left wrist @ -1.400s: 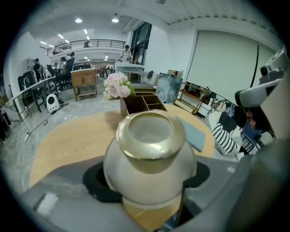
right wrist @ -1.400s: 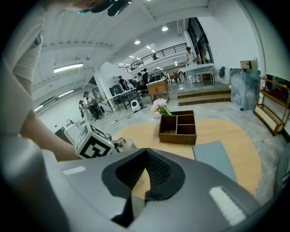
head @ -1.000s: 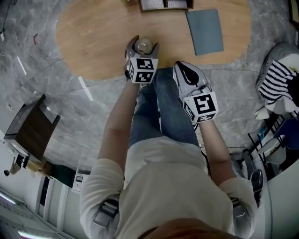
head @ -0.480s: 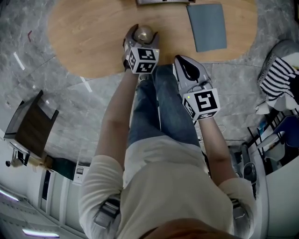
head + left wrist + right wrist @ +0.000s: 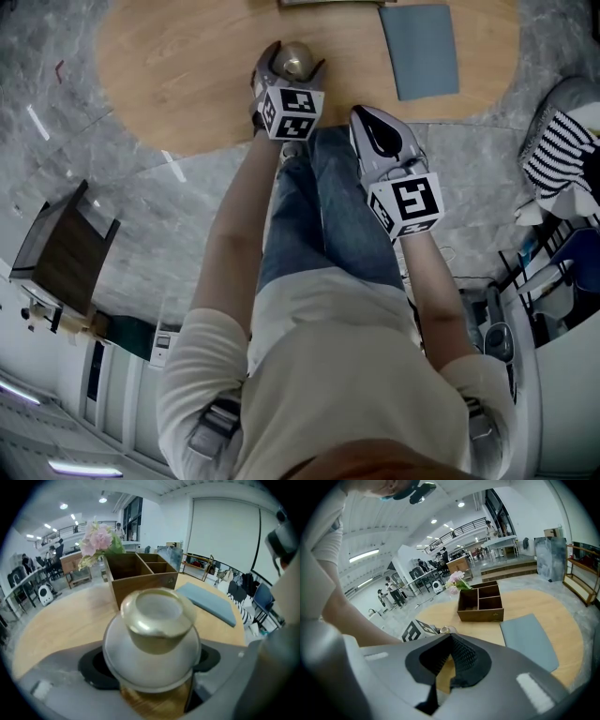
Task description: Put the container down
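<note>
The container [image 5: 152, 639], a round pale jar with a gold lid, stands on the wooden table [image 5: 187, 75] near its front edge. It lies between the jaws of my left gripper [image 5: 150, 665], which are opening. A dark gap shows on each side between the pads and the jar. In the head view the container [image 5: 298, 60] peeks out just past the left gripper [image 5: 292, 66]. My right gripper [image 5: 377, 136] hovers at the table's edge above the person's knee. Its pads meet in the right gripper view [image 5: 451, 638], with nothing between them.
A wooden divided box [image 5: 480, 606] with pink flowers [image 5: 98, 541] stands further back on the table. A grey mat [image 5: 420, 52] lies to the right. A dark stool [image 5: 61, 248] is on the floor at left, and a striped cloth [image 5: 553, 155] at right.
The left gripper has moved a little farther onto the table with the container. The right gripper has barely shifted.
</note>
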